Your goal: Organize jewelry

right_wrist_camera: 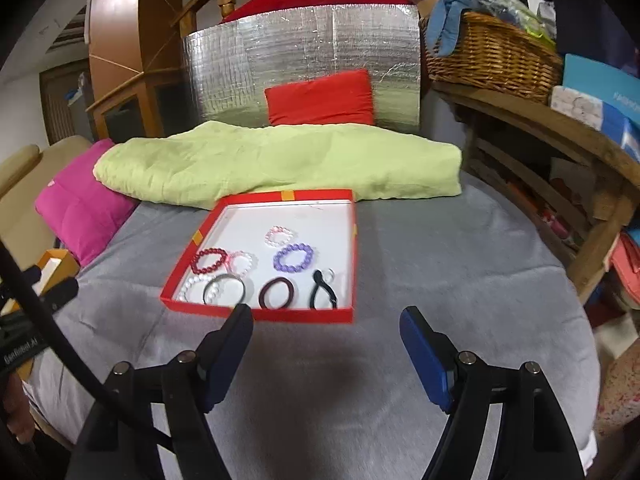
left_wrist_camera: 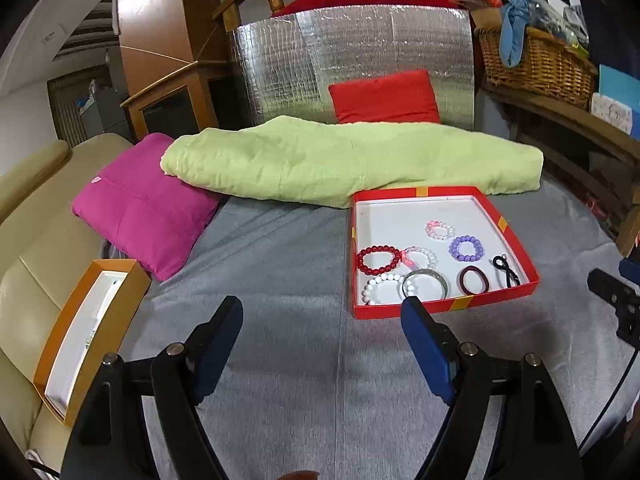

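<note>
A shallow red box [left_wrist_camera: 516, 236] [right_wrist_camera: 256, 314] with a white floor lies on the grey bed cover. It holds several pieces: a red bead bracelet [left_wrist_camera: 378, 259] [right_wrist_camera: 209, 260], a purple bead bracelet [left_wrist_camera: 466, 248] [right_wrist_camera: 294, 257], a pink one [left_wrist_camera: 439, 230], a white bead bracelet [left_wrist_camera: 380, 289], a silver bangle [left_wrist_camera: 425, 283], a maroon hair tie [left_wrist_camera: 474, 280] [right_wrist_camera: 278, 293] and a black hair tie [left_wrist_camera: 506, 270] [right_wrist_camera: 322, 288]. My left gripper [left_wrist_camera: 322, 308] is open and empty, just in front of the box. My right gripper [right_wrist_camera: 326, 316] is open and empty at the box's near edge.
An open orange box [left_wrist_camera: 104, 320] with a white lining sits on the beige sofa at the left. A magenta cushion [left_wrist_camera: 140, 204], a folded green blanket [left_wrist_camera: 340, 160] and a red cushion [left_wrist_camera: 384, 98] lie behind. A wicker basket [left_wrist_camera: 532, 64] stands on a wooden shelf at the right.
</note>
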